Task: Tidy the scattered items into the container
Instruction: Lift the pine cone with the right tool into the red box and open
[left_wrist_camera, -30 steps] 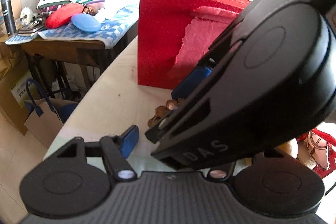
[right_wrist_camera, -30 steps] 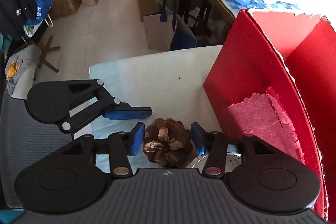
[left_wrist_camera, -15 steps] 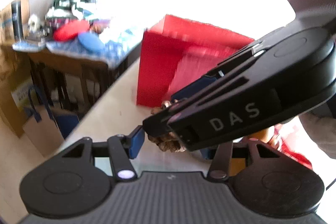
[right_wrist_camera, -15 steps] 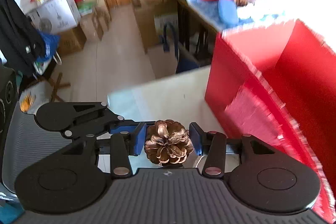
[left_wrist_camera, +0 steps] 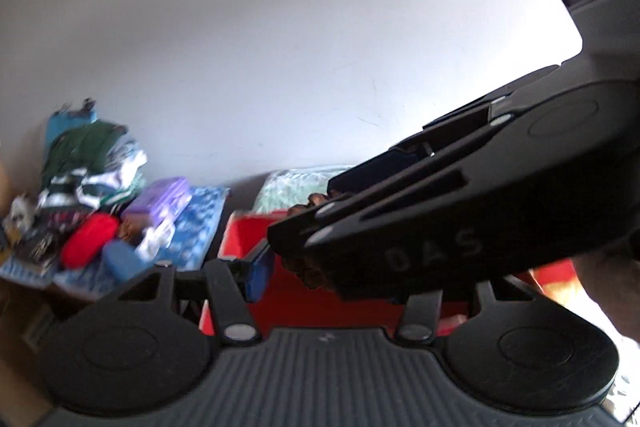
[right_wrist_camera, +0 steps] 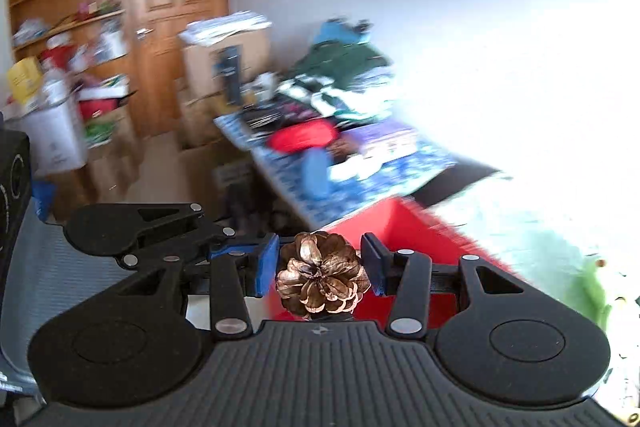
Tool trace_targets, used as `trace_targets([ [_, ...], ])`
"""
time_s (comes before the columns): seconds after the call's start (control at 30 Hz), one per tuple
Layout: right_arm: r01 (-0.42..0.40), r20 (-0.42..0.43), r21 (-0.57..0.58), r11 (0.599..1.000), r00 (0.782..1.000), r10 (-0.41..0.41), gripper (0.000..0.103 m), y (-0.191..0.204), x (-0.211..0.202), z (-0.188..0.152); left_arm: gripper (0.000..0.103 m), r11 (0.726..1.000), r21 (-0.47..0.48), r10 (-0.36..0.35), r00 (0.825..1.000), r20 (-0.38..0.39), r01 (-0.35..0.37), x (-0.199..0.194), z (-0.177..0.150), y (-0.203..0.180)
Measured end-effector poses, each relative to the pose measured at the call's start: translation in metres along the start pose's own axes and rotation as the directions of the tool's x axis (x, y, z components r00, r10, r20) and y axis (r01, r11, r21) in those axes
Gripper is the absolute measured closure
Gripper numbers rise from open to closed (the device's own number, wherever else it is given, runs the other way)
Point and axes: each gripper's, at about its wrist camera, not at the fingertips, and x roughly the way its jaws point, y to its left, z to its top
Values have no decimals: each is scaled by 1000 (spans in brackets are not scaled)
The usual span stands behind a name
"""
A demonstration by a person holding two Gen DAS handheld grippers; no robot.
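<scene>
Wooden cupboards point(right_wrist_camera: 120, 27) back a cluttered side table point(right_wrist_camera: 360, 163); both tongs point(right_wrist_camera: 320, 267) grip one pinecone point(right_wrist_camera: 322, 281)

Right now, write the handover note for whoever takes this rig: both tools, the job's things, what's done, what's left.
Right tool: shut on a pine cone, held in the air just short of the red box.
Left tool: mostly hidden behind the right tool; cannot tell its grip.
Done: pine cone picked up.
Left: carry it over the red box's rim and release. Other scattered items are out of view; check the table.
</scene>
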Motion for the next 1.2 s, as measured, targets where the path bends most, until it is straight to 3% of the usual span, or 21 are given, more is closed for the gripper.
trace_targets([
  [0.13, 13, -31, 80, 997, 999, -11, 54, -39, 39, 1, 49, 999, 33, -13, 996, -84, 16, 51, 11, 2],
  [0.27, 10, -103, 185, 983, 995, 9, 55, -70, 89, -5, 49, 997, 77, 14, 982, -189, 1, 103, 4, 5],
  [0.37, 12, -167, 248, 969, 985, 30, 55, -85, 120, -16, 49, 993, 121, 47, 962, -269, -15, 139, -6, 6],
  [0.5, 1, -202, 322, 947, 977, 67, 55, -105, 138, -34, 47, 997, 82, 35, 939, -343, -7, 161, -6, 20],
  [0.6, -43, -210, 386, 922, 969, 133, 55, -116, 149, -40, 50, 993, 111, 87, 905, -416, -45, 175, -10, 22],
  [0.77, -36, -245, 457, 889, 955, 165, 57, -128, 175, -53, 35, 974, 209, 172, 871, -461, -81, 182, -15, 27],
  [0.87, 1, -275, 473, 881, 950, 146, 58, -133, 180, -56, 35, 978, 198, 158, 875, -458, -73, 181, -18, 32],
  [0.97, -33, -258, 505, 863, 948, 187, 57, -137, 180, -57, 34, 973, 211, 182, 872, -455, -93, 186, -22, 34],
  [1.07, -50, -239, 478, 877, 953, 185, 56, -134, 175, -55, 31, 962, 249, 220, 865, -451, -114, 192, -24, 34],
  [1.2, 17, -282, 477, 879, 950, 134, 59, -142, 172, -58, 27, 947, 300, 248, 852, -460, -113, 207, -22, 34],
])
